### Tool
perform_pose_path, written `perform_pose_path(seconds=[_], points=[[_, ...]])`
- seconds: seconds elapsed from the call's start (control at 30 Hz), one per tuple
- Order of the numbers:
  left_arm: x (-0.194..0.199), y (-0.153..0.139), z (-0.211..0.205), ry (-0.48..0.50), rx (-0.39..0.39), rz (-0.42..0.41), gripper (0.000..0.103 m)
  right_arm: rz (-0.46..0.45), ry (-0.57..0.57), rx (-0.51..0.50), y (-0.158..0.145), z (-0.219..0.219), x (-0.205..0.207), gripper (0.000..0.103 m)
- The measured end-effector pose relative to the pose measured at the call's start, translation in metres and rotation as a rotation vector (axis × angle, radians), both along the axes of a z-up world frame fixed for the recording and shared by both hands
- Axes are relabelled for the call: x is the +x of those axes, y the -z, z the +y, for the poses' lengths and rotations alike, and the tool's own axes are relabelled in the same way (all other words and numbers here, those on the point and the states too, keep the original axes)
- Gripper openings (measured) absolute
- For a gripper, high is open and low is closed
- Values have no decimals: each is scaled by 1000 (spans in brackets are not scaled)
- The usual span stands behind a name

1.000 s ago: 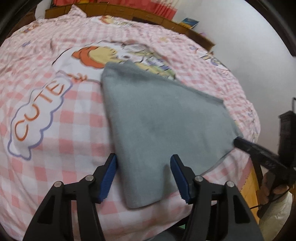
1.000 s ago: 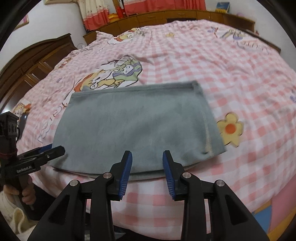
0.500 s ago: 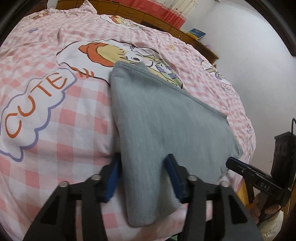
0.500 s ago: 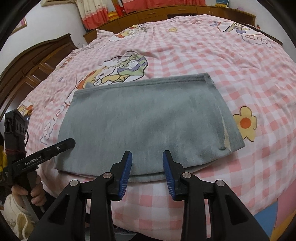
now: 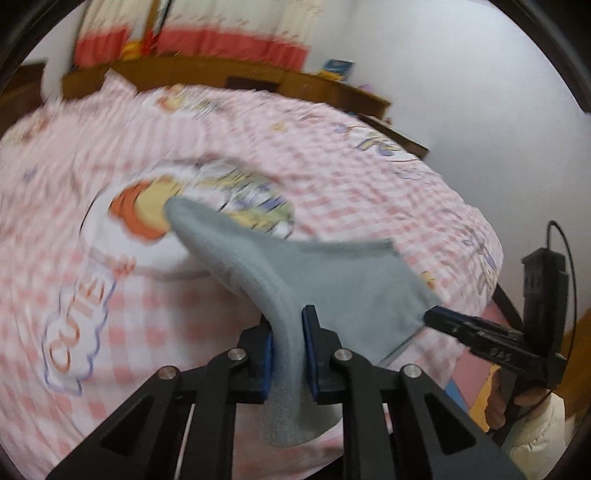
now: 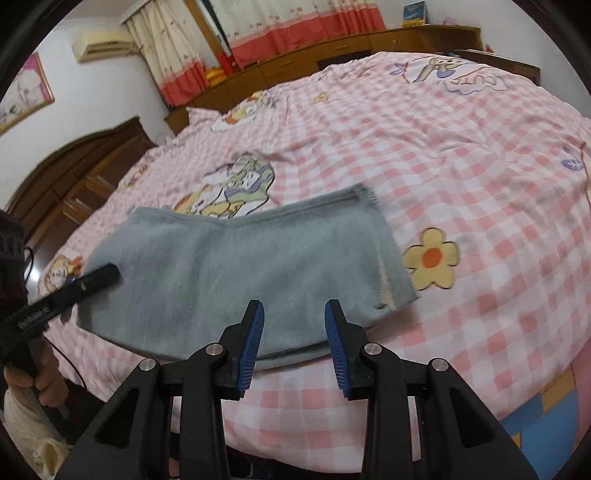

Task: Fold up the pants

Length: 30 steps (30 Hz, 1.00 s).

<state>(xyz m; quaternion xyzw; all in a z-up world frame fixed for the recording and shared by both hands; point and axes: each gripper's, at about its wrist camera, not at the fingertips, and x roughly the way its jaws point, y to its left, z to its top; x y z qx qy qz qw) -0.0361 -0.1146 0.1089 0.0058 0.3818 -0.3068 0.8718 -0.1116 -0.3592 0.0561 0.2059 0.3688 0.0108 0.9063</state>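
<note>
The grey pants (image 6: 240,266) lie folded into a rectangle on the pink checked bedsheet (image 6: 461,155), near the bed's front edge. My left gripper (image 5: 287,354) is shut on the left end of the pants (image 5: 332,288) and lifts that end into a raised fold. It also shows in the right wrist view (image 6: 99,277) at the pants' left edge. My right gripper (image 6: 293,328) is open, its blue pads hovering over the pants' near edge. Its tip shows in the left wrist view (image 5: 436,315) at the right side of the pants.
A wooden headboard and shelf (image 6: 369,44) run along the far side of the bed under red and cream curtains (image 6: 295,26). A wooden wardrobe (image 6: 74,177) stands at the left. The bed's front edge drops off just below my grippers.
My left gripper has closed on the left end of the pants and lifted it off the sheet. My right gripper stays open at the near edge.
</note>
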Motion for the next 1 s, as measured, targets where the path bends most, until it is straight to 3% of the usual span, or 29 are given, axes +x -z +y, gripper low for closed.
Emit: perform_pose_path(seconds=[0.13,0.27,0.4,0.7,0.77,0.9,1.0], points=[[-2,-30,-43,93,20,-41,14,-30,50,38,-2,-20,-14,35],[0,-36,-90,165,68,-45,14,-68,99,73,-5,-40,-29,35],[1,-16,-140,235,127,-16,14,-66,133,94,-2,-56,-38,35],[10,43,-193,264,205,121,14,-53,180,109,5,-74,-51,35],[11,49,-194,253,210,147,19,-45,183,115,8,-76,-50,35],[8,45,-184,226,198,146,55,-36,174,111,9,-72,-48,35],[5,34,-168,203,193,106,58,-31,160,105,8,-67,-42,35]])
